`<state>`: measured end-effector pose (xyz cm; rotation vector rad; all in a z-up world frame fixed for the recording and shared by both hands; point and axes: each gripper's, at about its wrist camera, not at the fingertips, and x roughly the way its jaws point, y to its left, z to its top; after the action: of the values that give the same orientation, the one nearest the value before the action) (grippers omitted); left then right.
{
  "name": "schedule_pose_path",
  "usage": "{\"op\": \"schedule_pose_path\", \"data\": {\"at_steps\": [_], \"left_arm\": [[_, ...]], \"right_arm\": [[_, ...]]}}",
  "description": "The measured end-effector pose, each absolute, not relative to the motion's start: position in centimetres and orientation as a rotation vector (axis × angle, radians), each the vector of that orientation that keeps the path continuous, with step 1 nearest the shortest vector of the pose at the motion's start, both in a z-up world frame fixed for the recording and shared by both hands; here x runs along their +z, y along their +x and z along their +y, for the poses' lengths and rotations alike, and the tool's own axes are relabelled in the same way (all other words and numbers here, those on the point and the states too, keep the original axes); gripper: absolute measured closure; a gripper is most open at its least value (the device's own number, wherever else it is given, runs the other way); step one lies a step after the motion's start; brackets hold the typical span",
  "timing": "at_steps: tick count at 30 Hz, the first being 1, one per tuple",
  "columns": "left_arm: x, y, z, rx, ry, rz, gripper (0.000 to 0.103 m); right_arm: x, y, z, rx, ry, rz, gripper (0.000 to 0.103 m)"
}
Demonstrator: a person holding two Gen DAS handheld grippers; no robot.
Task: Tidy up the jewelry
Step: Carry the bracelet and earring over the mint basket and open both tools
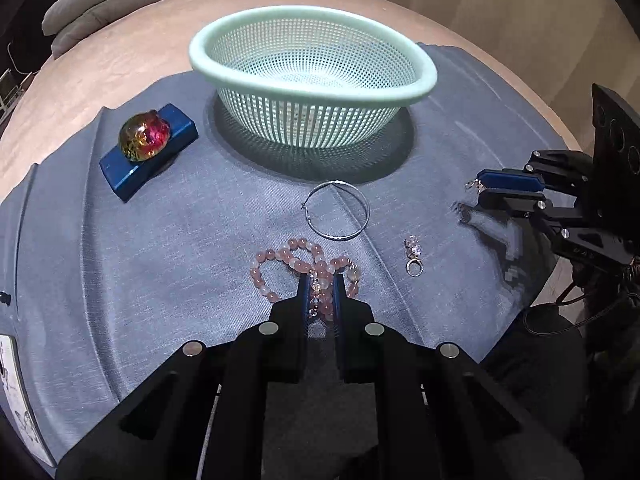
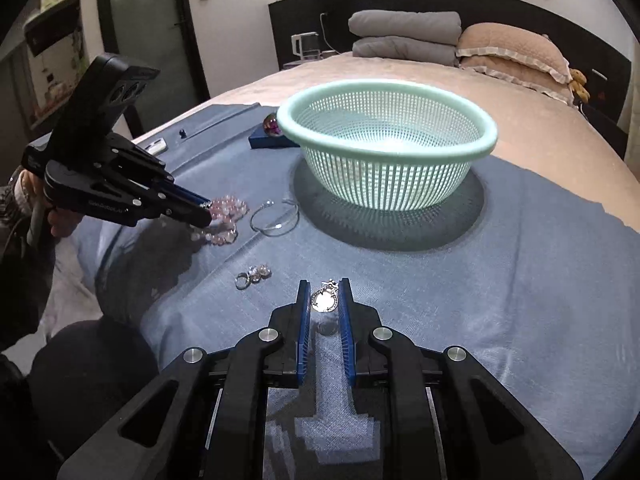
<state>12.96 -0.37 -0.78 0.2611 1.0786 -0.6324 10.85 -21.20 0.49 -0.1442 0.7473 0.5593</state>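
A wide bed with a beige cover (image 2: 400, 80) carries a blue-grey cloth (image 1: 160, 260), and on this cloth stands a pale green plastic basket with many small holes (image 1: 312, 46), which is empty. To its left, in the left wrist view, lies a dark blue flat box (image 1: 120, 178) with a round glass ball of red and yellow colour (image 1: 145, 136) on top.

The left gripper (image 1: 321, 280) points steeply down to the cloth; its jaws are closed on a pink bead bracelet (image 1: 280, 258), which lies in loops near the front of the basket. The right gripper (image 2: 324, 285) points down less steeply, and its jaws hold a small round silver pendant (image 2: 325, 301) just above the cloth.

Between the bracelet and the basket lies a thin silver hoop (image 1: 336, 210). A small silver ring with clear stones (image 1: 413, 257) lies beside it, apart from both grippers.

Only the right wrist view shows the hand (image 2: 60, 220) that holds the left gripper, and also grey folded blankets (image 2: 404, 36) and a beige pillow (image 2: 516, 56) at the head of the bed.
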Motion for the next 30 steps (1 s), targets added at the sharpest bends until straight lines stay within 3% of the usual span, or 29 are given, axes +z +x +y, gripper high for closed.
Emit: {"op": "schedule_pose_path", "data": {"at_steps": [16, 23, 30], "left_arm": [[10.7, 16.5, -1.2, -0.633, 0.362, 0.836, 0.094], [12.9, 20.8, -2.1, -0.646, 0.377, 0.795, 0.094], [11.6, 24.9, -3.5, -0.674, 0.37, 0.814, 0.094]], "right_arm": [[11.2, 13.8, -22.2, 0.523, -0.322, 0.584, 0.09], [11.3, 17.5, -21.8, 0.553, -0.346, 0.582, 0.09], [7.7, 22.1, -20.7, 0.592, -0.327, 0.638, 0.09]]}}
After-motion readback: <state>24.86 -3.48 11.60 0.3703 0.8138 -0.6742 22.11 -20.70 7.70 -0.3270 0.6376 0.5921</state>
